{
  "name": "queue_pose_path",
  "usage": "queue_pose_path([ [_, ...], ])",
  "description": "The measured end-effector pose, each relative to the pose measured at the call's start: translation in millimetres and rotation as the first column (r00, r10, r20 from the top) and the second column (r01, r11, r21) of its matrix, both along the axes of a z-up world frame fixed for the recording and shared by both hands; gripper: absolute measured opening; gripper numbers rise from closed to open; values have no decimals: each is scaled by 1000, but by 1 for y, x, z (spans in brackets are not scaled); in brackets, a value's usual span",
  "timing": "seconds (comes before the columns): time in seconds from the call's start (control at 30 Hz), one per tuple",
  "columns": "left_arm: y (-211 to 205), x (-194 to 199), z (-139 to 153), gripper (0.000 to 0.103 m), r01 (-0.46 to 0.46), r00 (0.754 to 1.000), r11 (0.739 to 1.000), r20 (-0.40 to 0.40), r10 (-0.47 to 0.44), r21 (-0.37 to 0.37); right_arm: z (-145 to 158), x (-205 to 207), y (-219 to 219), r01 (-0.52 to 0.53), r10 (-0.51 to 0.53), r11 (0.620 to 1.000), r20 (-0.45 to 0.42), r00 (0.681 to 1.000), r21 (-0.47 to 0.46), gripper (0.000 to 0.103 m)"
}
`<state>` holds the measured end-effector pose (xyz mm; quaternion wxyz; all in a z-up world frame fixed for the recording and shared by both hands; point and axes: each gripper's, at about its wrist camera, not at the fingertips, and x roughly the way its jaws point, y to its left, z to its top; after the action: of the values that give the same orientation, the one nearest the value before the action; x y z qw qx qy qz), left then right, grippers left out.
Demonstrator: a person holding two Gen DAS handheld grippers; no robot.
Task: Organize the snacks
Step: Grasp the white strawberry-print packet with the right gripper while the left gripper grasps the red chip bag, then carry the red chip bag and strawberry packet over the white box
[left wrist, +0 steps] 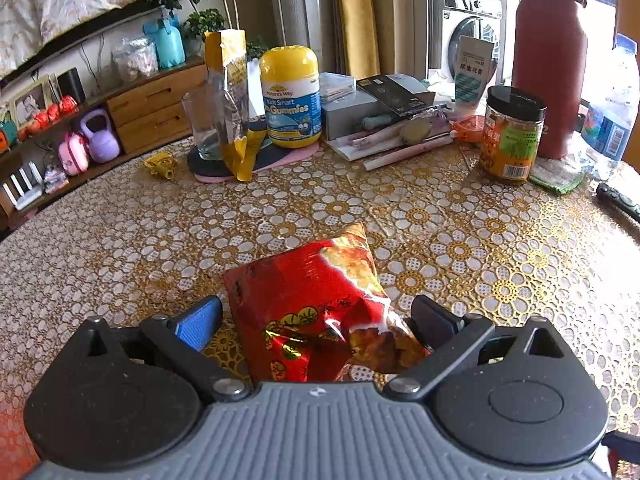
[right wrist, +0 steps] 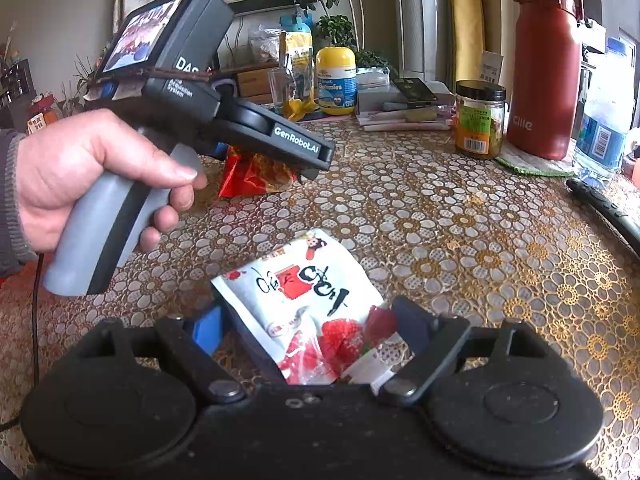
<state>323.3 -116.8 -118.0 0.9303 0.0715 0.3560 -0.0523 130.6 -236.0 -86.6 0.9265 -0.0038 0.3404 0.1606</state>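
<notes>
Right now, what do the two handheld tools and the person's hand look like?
The left tool has a dark body, grey pistol handle, rear screen and white "GenRobot.AI" lettering; a thin dark cable hangs below. The left hand is bare with a grey knit cuff. The right tool shows black round pivots, black finger arms and a blue pad.

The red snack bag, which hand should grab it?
Probably left. The red snack bag already lies between the open left gripper's fingers, while the right gripper straddles the white candy bag.
</notes>
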Motion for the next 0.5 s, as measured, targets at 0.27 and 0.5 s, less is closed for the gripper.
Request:
queue_pose_path([
  [0.27, 6, -6, 4, 83, -6, 1000, 1000, 10, 6, -19, 1, 0, 1, 4, -4, 1000, 0, 1000, -11, 86],
  [0.5, 22, -29, 20, 81, -15, 999, 998, 41, 17, -54, 0, 1, 1, 18, -18, 1000, 7, 1000, -11, 86],
])
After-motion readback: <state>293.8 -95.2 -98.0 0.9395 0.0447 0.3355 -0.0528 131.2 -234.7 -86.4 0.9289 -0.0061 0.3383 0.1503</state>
